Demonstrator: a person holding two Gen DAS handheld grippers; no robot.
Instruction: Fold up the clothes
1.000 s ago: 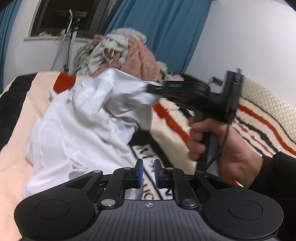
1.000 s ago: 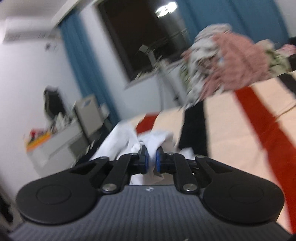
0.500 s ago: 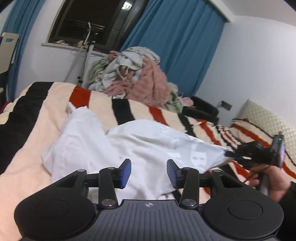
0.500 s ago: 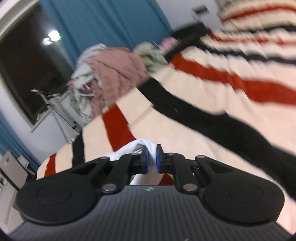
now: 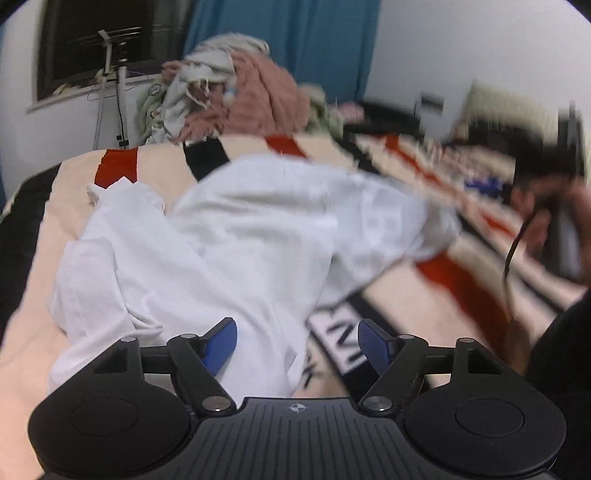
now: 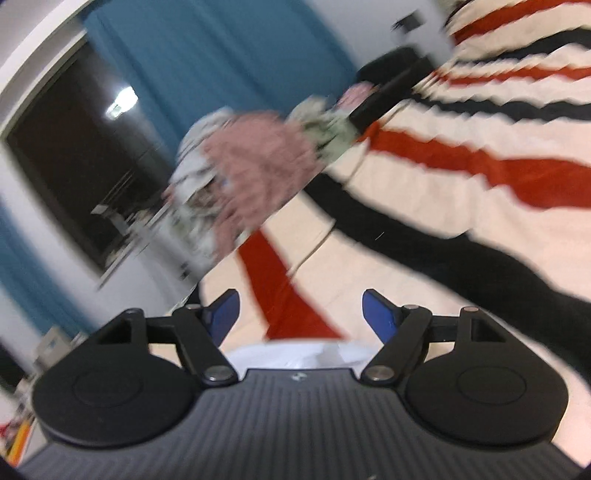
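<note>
Both tongs gape, seemingly empty, over the white garment (image 5: 236, 236).

The left gripper (image 5: 297, 338), its blue fingers spread wide, hovers over a rumpled white garment (image 5: 236, 236) lying on the striped blanket (image 5: 424, 291), while a blurred hand (image 5: 546, 221) at right seemingly grips the other tool.

1 white garment (image 5: 236, 236), crumpled on the bed just ahead of the left gripper (image 5: 297, 341). 1 striped blanket (image 6: 461, 192) under it. 1 heap of mixed clothes (image 5: 236, 92) farther ahead; pieces in it can't be counted. 2 grippers: left one w/ 2 blue pads spread wide, right gripper (image 6: 299, 314) likewise, 2 pads apart. 1 window (image 5: 92, 40), 1 teal curtain (image 5: 295, 33) beyond.
</note>
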